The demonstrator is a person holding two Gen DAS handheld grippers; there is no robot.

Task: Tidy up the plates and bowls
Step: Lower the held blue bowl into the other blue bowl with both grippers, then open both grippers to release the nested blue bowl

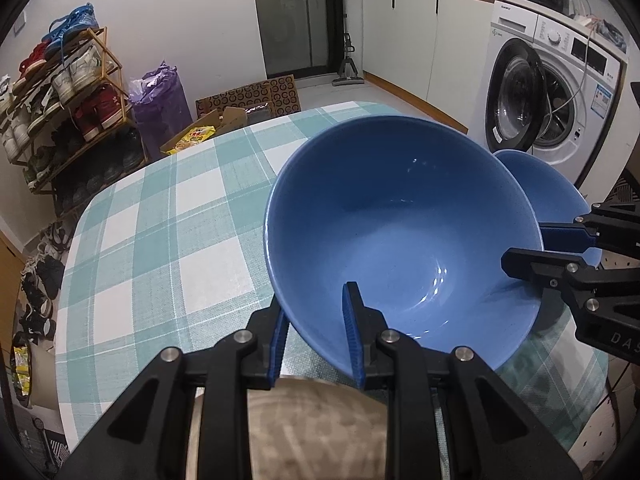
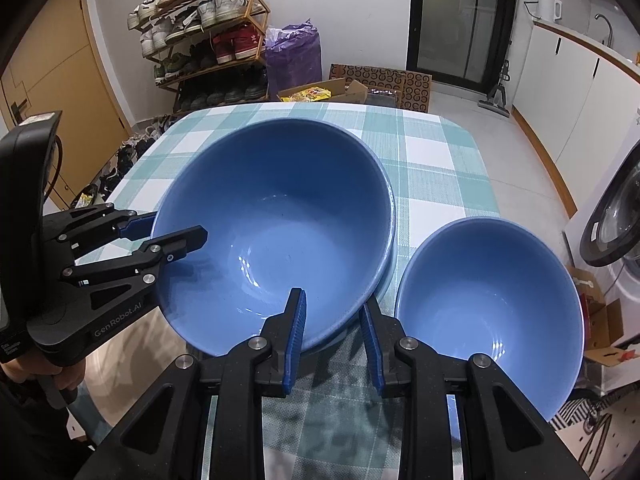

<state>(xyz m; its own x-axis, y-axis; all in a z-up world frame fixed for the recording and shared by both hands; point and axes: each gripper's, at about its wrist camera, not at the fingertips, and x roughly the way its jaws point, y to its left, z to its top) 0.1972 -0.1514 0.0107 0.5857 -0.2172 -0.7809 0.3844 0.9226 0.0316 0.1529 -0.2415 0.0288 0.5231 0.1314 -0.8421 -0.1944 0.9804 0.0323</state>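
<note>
A large blue bowl (image 1: 400, 232) (image 2: 276, 224) sits tilted on the checked tablecloth. A smaller blue bowl (image 2: 488, 304) stands to its right; in the left wrist view only its rim (image 1: 552, 188) shows behind the large one. My left gripper (image 1: 320, 332) straddles the large bowl's near rim, one finger inside and one outside, closed on it. It also shows in the right wrist view (image 2: 176, 228). My right gripper (image 2: 334, 340) straddles the large bowl's rim on the opposite side with a gap at the outer finger. It also shows in the left wrist view (image 1: 524, 244).
A beige plate (image 1: 312, 424) lies under my left gripper at the table's near edge. The table (image 1: 160, 240) has a teal and white checked cloth. A washing machine (image 1: 560, 92) stands to the right, a shoe rack (image 1: 68, 92) and cardboard boxes (image 2: 360, 84) beyond the far edge.
</note>
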